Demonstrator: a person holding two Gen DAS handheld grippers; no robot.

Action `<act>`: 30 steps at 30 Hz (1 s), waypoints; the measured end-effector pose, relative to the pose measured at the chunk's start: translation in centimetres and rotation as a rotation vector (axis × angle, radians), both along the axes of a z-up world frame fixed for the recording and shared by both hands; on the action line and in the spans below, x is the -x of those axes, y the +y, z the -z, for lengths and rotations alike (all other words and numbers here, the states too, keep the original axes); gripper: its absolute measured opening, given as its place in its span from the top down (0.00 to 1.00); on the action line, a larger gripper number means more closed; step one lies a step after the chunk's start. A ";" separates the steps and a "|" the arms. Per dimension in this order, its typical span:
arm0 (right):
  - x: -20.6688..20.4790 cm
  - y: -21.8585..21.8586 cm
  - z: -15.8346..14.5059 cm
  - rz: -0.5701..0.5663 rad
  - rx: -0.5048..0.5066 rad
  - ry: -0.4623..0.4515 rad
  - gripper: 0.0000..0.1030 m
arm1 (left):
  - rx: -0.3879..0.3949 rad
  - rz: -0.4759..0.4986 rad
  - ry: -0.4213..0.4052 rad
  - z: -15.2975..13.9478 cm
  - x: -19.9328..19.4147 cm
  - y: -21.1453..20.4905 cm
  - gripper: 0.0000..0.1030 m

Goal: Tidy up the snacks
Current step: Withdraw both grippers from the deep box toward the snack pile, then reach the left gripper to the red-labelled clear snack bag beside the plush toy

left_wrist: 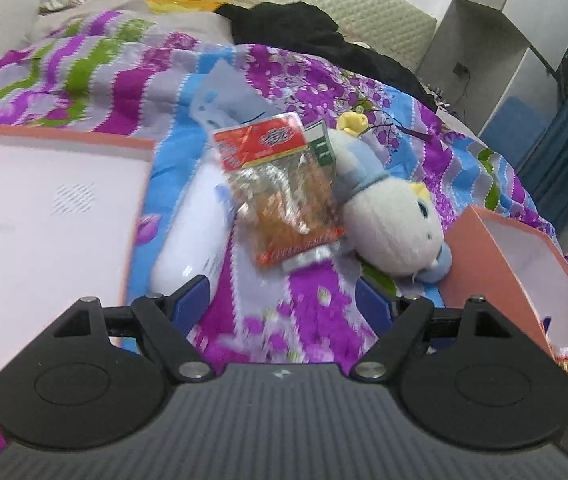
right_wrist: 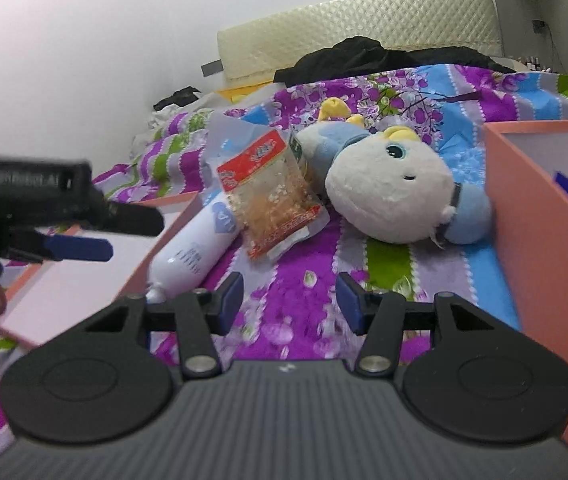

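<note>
Two grippers are hovering over the quilt (right_wrist: 296,264), both with fingers spread and gripping nothing. The left gripper (left_wrist: 284,308) is standing wide apart; the right gripper (right_wrist: 290,300) is standing with a narrower gap, bare quilt showing between its pads. Ahead of both, the snack bag (left_wrist: 284,192), clear with red ends, is lying flat on the quilt. A white bottle (left_wrist: 192,232) is lying just left of the bag, touching it. A plush toy (left_wrist: 388,216) is resting against the bag's right side. A flat pink lid (left_wrist: 44,208) is sitting left of the bag, beyond the bottle. A pink box (right_wrist: 532,220) is standing right of the bag, beyond the toy, with packets partly showing inside.
</note>
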State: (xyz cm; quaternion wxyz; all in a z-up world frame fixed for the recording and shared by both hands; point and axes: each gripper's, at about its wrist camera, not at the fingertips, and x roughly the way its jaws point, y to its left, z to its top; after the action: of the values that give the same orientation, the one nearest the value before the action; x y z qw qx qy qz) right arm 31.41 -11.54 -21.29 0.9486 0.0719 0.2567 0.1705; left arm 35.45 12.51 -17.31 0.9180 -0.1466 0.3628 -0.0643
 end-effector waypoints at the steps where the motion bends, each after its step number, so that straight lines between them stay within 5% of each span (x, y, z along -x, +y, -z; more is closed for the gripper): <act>1: -0.9 0.1 0.4 0.008 0.004 0.007 0.47 | 0.006 0.009 0.007 0.1 -1.5 -0.2 0.17; 5: -4.2 0.3 2.1 0.050 0.010 0.041 0.48 | 0.037 0.043 0.037 0.9 -6.6 -1.5 0.15; 11: -7.2 0.5 4.5 0.104 0.020 0.079 0.55 | -0.014 0.069 0.133 3.6 -12.8 -5.4 0.15; 21: -8.2 0.0 5.2 0.075 -0.031 0.080 0.56 | -0.144 0.114 0.121 4.9 -15.9 -9.3 0.14; 30: -8.0 -1.0 5.4 0.091 -0.067 0.107 0.57 | -0.307 0.174 0.090 4.7 -14.7 -10.7 0.15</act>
State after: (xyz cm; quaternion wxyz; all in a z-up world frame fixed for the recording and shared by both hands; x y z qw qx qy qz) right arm 39.41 -12.52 -26.68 0.9373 0.1241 0.2978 0.1316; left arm 50.20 1.80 -22.05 0.9034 0.0246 0.4205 -0.0809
